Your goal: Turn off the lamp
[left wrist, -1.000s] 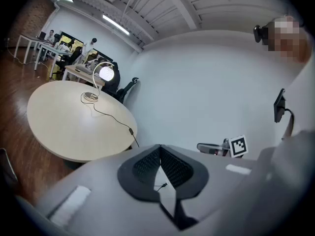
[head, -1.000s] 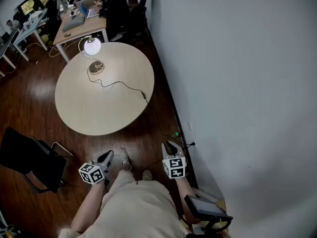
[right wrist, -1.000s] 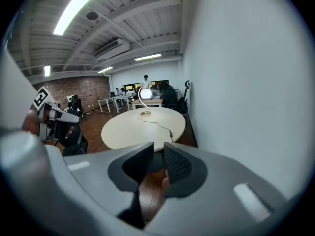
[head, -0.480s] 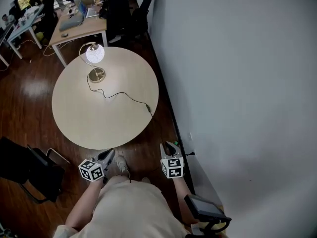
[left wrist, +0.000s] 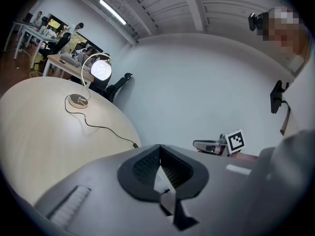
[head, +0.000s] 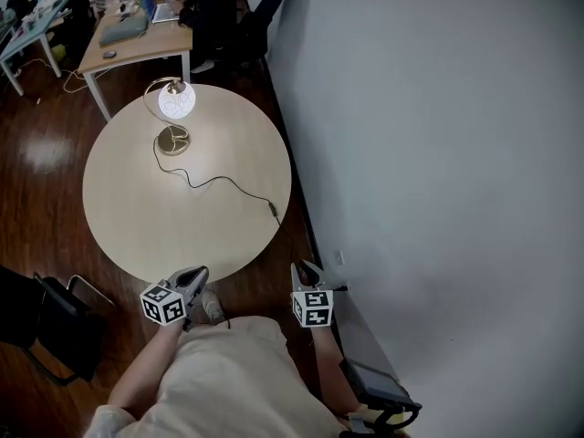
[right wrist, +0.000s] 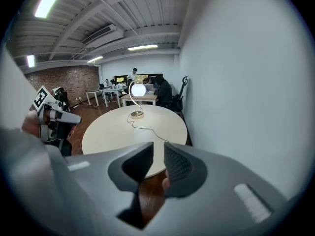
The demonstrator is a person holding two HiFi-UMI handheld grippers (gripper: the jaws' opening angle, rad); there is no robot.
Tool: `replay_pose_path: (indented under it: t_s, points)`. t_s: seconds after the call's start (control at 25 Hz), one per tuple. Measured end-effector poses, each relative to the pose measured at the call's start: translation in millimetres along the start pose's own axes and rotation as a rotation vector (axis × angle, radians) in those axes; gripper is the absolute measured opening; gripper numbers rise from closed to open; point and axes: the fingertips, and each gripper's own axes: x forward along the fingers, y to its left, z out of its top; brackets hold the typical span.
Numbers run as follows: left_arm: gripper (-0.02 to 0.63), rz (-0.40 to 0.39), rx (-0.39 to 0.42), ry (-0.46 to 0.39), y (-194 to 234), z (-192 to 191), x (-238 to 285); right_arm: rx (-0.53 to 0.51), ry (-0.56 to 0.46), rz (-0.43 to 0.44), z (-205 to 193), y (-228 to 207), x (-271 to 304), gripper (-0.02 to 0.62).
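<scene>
The left gripper (head: 194, 275), jaws together, and the right gripper (head: 305, 269), jaws slightly apart, are held side by side just short of the round worktop (head: 137, 217), aimed toward the lit lamp (head: 175, 101) standing at its far side.

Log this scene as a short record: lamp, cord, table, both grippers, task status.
lamp: globe lamp, lit, standing on the far side of the round table
cord: black cord runs from the lamp base across the tabletop and off the wall-side edge
left: left gripper, jaws together, empty, by the table's near edge
right: right gripper, jaws slightly apart, nothing between them, by the near edge
status: lamp not yet switched off; neither gripper touches it
</scene>
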Motion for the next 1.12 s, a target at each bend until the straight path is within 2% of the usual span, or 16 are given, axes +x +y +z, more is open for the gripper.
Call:
replay_pose_path:
  t_s: [0.24,0.56,0.8,1.12]
  points:
    - [0.000,-0.008,-0.011,-0.008,26,12,4,-0.016,0.010,-0.009,15,4,21,0.069]
    - [0.000,0.016,-0.031,-0.019,33,27,10,-0.020,0.053,0.003,25,-14,58,0.069]
    - [0.000,0.061,-0.047,-0.001,37,39,34,-0.040,0.112,0.091,26,-36,117,0.087]
    - [0.000,0.145,-0.087,-0.017,34,82,72,-0.083,0.232,0.218,11,-49,205,0.126]
